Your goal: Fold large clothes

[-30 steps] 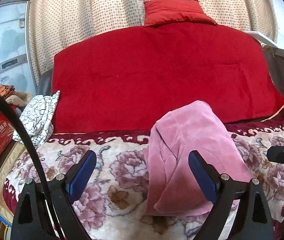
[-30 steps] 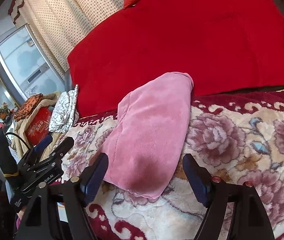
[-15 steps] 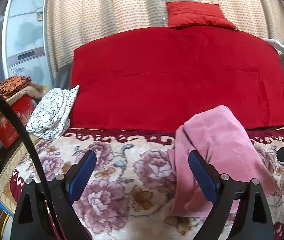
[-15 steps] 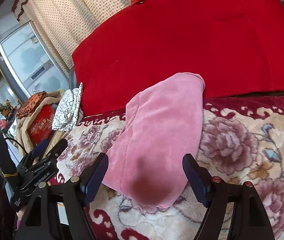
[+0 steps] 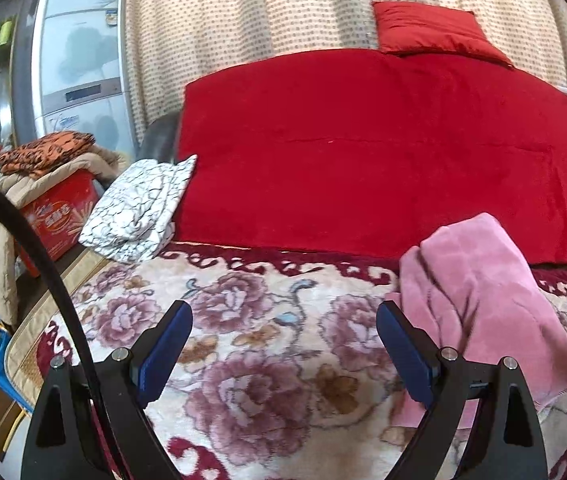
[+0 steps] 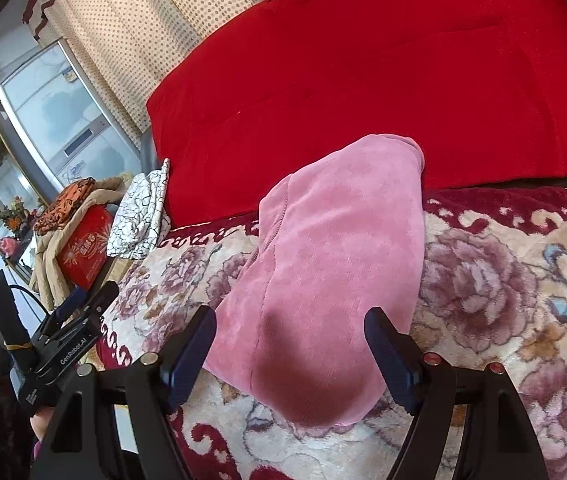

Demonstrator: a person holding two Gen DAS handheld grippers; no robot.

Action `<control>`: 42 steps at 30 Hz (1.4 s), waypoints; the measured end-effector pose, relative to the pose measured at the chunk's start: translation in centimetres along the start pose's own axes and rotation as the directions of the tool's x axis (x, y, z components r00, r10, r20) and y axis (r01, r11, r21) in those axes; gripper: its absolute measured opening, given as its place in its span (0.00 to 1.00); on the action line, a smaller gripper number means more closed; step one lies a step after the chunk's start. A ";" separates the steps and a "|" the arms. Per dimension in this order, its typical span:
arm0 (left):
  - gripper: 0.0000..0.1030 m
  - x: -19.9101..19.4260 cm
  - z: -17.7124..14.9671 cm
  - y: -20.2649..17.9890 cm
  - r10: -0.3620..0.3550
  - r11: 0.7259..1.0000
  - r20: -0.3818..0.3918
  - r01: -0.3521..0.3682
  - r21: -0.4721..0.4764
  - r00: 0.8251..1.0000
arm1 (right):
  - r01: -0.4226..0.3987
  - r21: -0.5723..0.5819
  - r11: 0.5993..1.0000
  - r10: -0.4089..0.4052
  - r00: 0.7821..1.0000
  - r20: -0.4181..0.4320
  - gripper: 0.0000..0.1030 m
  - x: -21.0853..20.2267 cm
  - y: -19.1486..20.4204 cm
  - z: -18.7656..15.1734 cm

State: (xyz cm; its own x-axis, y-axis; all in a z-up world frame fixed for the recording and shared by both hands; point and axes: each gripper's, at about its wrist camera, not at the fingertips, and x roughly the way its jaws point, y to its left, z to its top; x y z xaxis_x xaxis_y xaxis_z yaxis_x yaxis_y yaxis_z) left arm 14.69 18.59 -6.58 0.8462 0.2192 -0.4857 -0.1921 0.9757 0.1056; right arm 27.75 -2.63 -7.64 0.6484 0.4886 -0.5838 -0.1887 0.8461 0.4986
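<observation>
A folded pink garment [image 6: 335, 264] lies on the floral blanket [image 6: 503, 280], its far end leaning on the red sofa back [image 6: 363, 80]. My right gripper [image 6: 289, 354] hovers open just in front of its near edge, nothing between the blue pads. In the left wrist view the pink garment [image 5: 483, 300] sits to the right, partly behind the right finger [image 5: 403, 352]. My left gripper [image 5: 283, 346] is open over bare floral blanket [image 5: 263, 320], holding nothing. In the right wrist view the left gripper [image 6: 71, 320] shows at the lower left, apart from the garment.
A white cloth with black crackle lines [image 5: 139, 208] lies folded at the sofa's left end. Beyond it stand a red box [image 5: 55, 216] draped with beige and orange clothes, and a fridge [image 5: 79, 64]. A red cushion [image 5: 431, 32] tops the sofa back.
My left gripper has swung leftward, so the pink garment slid from between its fingers to the right side of its view. The right gripper edged slightly closer to the garment.
</observation>
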 end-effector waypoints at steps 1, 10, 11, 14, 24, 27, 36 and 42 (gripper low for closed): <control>0.90 0.0 0.0 0.4 0.010 1.000 0.000 -0.010 -0.007 1.000 | -0.001 0.000 1.000 0.001 1.000 -0.001 0.77 0.1 0.1 -0.1; 0.90 0.1 0.0 4.4 0.092 0.990 -0.003 -0.092 -0.108 0.996 | -0.011 -0.012 1.000 0.011 1.000 -0.010 0.77 0.7 0.8 -0.1; 0.90 0.2 0.0 4.8 0.098 0.988 -0.005 -0.098 -0.116 0.995 | -0.012 -0.012 1.000 0.012 1.000 -0.010 0.77 0.8 0.8 -0.1; 0.90 0.4 -0.1 6.0 0.126 0.981 -0.014 -0.126 -0.146 0.992 | -0.013 -0.011 1.000 0.013 1.000 -0.012 0.77 0.9 1.0 -0.2; 0.90 0.9 -0.5 7.8 0.161 0.969 -0.042 -0.166 -0.182 0.986 | -0.023 -0.014 1.000 0.023 1.000 -0.014 0.77 1.3 1.7 -0.2; 0.90 0.8 -0.4 8.0 0.170 0.966 -0.040 -0.175 -0.189 0.985 | -0.025 -0.015 1.000 0.024 1.000 -0.014 0.77 1.3 1.7 -0.1; 0.90 0.4 -0.4 9.1 0.204 0.953 -0.031 -0.206 -0.222 0.978 | -0.033 -0.015 0.999 0.033 0.999 -0.013 0.77 1.2 1.6 0.1; 0.90 0.0 -0.5 9.7 0.221 0.945 -0.019 -0.219 -0.244 0.975 | -0.035 -0.015 0.999 0.035 0.999 -0.016 0.77 1.4 1.5 0.2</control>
State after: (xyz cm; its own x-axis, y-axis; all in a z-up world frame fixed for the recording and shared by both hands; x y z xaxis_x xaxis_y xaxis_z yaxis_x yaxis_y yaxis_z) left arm 12.57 28.03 -5.93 0.7732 0.4288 -0.4672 -0.4876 0.8731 -0.0057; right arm 28.47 -0.70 -7.55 0.6298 0.5213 -0.5758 -0.2228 0.8314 0.5090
